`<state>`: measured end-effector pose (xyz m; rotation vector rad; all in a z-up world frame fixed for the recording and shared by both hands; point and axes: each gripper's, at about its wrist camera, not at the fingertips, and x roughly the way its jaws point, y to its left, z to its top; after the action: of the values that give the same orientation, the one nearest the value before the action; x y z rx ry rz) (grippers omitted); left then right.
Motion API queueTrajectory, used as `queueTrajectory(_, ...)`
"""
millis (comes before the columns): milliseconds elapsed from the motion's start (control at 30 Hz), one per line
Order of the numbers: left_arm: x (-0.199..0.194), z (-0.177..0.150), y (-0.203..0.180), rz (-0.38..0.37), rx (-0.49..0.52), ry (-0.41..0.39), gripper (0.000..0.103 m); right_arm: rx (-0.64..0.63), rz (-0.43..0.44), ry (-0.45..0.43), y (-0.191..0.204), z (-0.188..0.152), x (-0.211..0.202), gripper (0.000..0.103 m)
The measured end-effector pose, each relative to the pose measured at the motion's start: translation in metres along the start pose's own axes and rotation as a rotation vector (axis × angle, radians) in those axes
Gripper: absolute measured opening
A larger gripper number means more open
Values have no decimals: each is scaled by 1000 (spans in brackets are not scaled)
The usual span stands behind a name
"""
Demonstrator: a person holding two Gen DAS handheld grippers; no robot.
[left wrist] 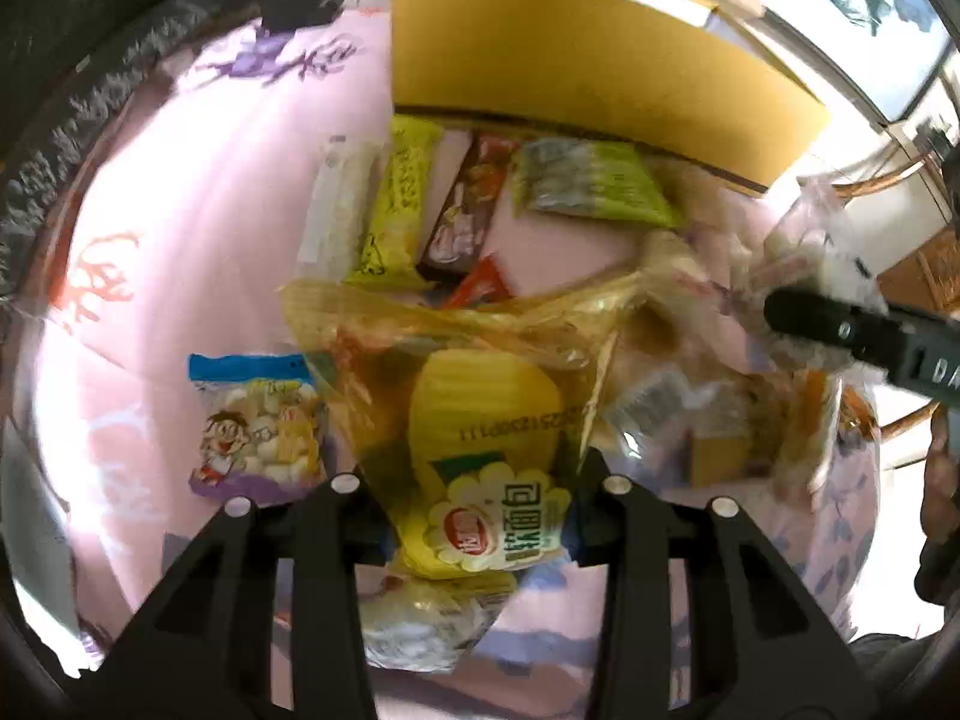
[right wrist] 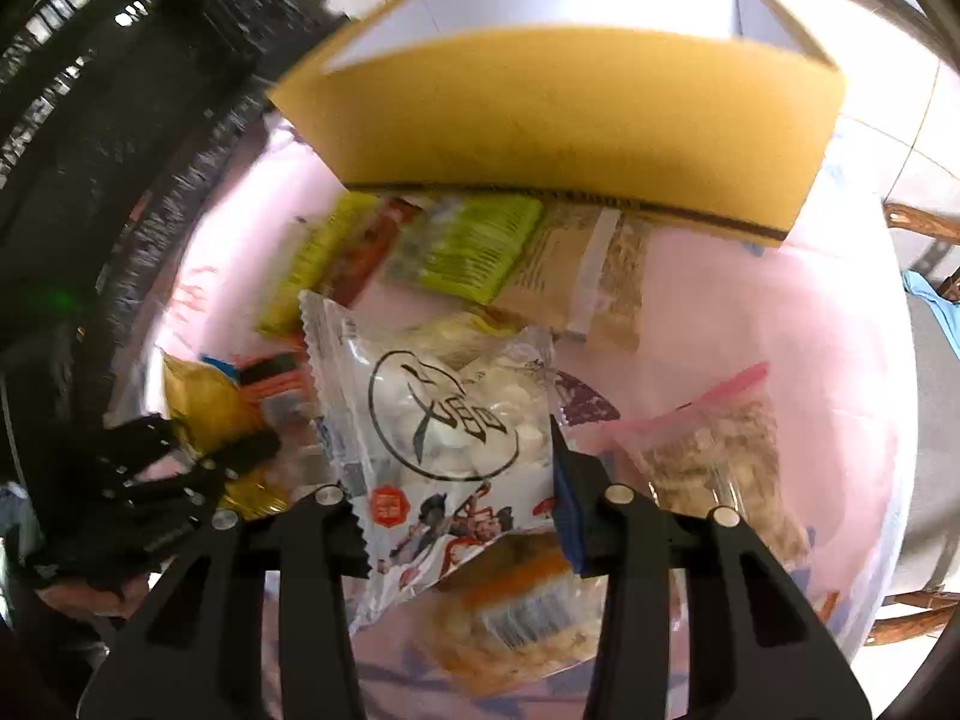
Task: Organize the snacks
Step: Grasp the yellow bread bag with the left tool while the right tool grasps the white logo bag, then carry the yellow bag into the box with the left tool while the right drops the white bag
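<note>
My left gripper (left wrist: pixel 480 534) is shut on a yellow chip bag (left wrist: pixel 480 420) and holds it above the pink tablecloth (left wrist: pixel 198 228). My right gripper (right wrist: pixel 462 534) is shut on a clear white snack bag (right wrist: pixel 432 414) with a round black logo. The right gripper (left wrist: pixel 840 330) also shows at the right of the left wrist view, and the left gripper (right wrist: pixel 180 480) at the left of the right wrist view. A row of snack packets (left wrist: pixel 456 204) lies in front of an open cardboard box (left wrist: pixel 576 66). The box (right wrist: pixel 570 108) and the packets (right wrist: pixel 468 252) show in the right view too.
A blue-topped cartoon candy bag (left wrist: pixel 252 420) lies left of my left gripper. A white packet (left wrist: pixel 420 624) lies under it. A pink-zip bag of nuts (right wrist: pixel 714 450) and an orange packet (right wrist: pixel 516 618) lie near my right gripper. Wooden chairs (right wrist: pixel 924 228) stand at the right.
</note>
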<state>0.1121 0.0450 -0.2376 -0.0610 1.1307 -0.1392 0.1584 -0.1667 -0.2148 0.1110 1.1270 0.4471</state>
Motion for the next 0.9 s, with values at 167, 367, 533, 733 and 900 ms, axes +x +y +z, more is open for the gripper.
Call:
queueTrajectory(167, -38, -1, -21, -25, 42, -78, 39, -2, 0, -86, 2, -4, -44, 44)
queueTrajectory(367, -71, 34, -46, 16, 103, -178, 39, 2, -39, -229, -4, 10, -97, 44)
queueTrajectory(533, -89, 71, -64, 265, 54, -297, 39, -34, -119, -376, -6, 38, -140, 44)
queueTrajectory(733, -101, 127, -82, 255, 24, -405, 39, -25, -166, -463, -16, 81, -156, 44)
queueTrajectory(900, -106, 183, -97, 236, 62, -475, 39, -15, -192, -518, -24, 118, -154, 44)
